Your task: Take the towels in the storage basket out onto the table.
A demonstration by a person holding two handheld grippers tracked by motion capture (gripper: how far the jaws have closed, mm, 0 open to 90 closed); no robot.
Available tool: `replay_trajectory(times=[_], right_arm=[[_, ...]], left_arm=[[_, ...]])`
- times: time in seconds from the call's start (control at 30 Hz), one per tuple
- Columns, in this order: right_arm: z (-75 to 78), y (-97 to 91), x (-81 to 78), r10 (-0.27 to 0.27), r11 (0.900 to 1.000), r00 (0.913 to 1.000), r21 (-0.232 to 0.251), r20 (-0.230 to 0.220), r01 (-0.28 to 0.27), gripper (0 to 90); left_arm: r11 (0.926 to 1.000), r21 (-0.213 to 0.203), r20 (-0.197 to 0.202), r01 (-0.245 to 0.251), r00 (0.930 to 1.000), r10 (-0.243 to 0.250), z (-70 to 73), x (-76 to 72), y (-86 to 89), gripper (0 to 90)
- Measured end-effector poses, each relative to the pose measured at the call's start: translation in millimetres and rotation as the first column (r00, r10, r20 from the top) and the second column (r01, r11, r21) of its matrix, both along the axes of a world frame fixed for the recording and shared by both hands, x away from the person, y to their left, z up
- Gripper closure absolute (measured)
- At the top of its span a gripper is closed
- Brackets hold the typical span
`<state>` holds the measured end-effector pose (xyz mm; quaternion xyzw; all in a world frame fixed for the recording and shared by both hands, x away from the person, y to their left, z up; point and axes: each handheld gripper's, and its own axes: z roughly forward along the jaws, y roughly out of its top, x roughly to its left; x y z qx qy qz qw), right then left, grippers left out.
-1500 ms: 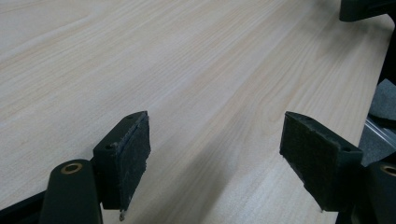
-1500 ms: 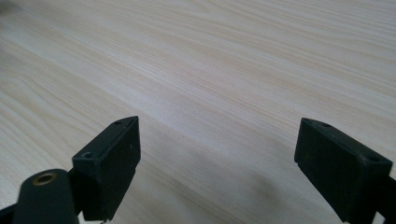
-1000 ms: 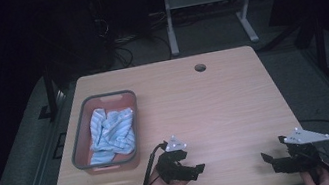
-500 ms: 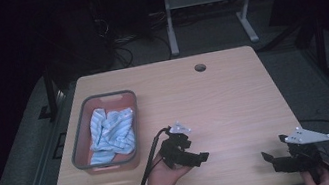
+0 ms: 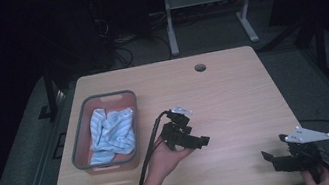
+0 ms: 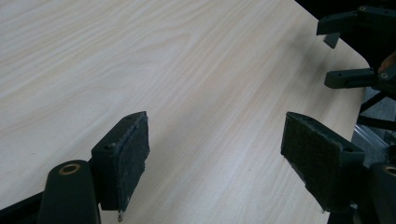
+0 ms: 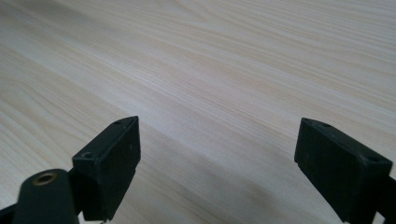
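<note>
Both claws, left [image 5: 201, 142] and right [image 5: 271, 160], gape over bare table [image 5: 233, 91].

The right gripper [image 7: 217, 168] rose from the bottom edge with its two black jaws spread wide, one at about 7 o'clock and the other at about 4 o'clock. Nothing lay between them. Pale wooden table [image 7: 224, 60] ran from the jaws up to 12 o'clock, its grain slanting across from 10 o'clock toward 4 o'clock.
</note>
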<state>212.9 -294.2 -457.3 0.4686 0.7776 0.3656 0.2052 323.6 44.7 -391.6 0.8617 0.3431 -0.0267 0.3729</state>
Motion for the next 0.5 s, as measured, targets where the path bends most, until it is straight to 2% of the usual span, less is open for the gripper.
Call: replay_trajectory(times=[0.2, 0.27, 0.3, 0.5], right_arm=[[-0.6, 2.1, 0.7, 0.004, 1.0, 1.0, -0.002, -0.002, -0.004, 13.8], [-0.5, 1.9, 0.5, 0.004, 1.0, 1.0, -0.001, -0.001, -0.004, 13.8], [-0.4, 1.7, 0.3, 0.002, 1.0, 1.0, -0.001, 0.0, -0.002, 13.8], [0.1, 0.7, -0.5, 0.005, 1.0, 1.0, -0.002, 0.002, -0.005, 13.8]], left_arm=[[1.0, 0.009, 0.001, 0.002, 1.0, -0.002, 6.7, 6.4, 2.9, 23.1], [0.9997, 0.02, 0.015, 0.011, 0.9998, -0.011, 11.2, 10.5, 5.7, 23.0], [1.0, 0.009, 0.013, -0.004, 0.9999, 0.003, 12.8, 10.7, 5.2, 23.0], [0.9999, 0.01, 0.02, 0.011, 0.9997, -0.011, 21.6, 14.1, 7.6, 23.0]])
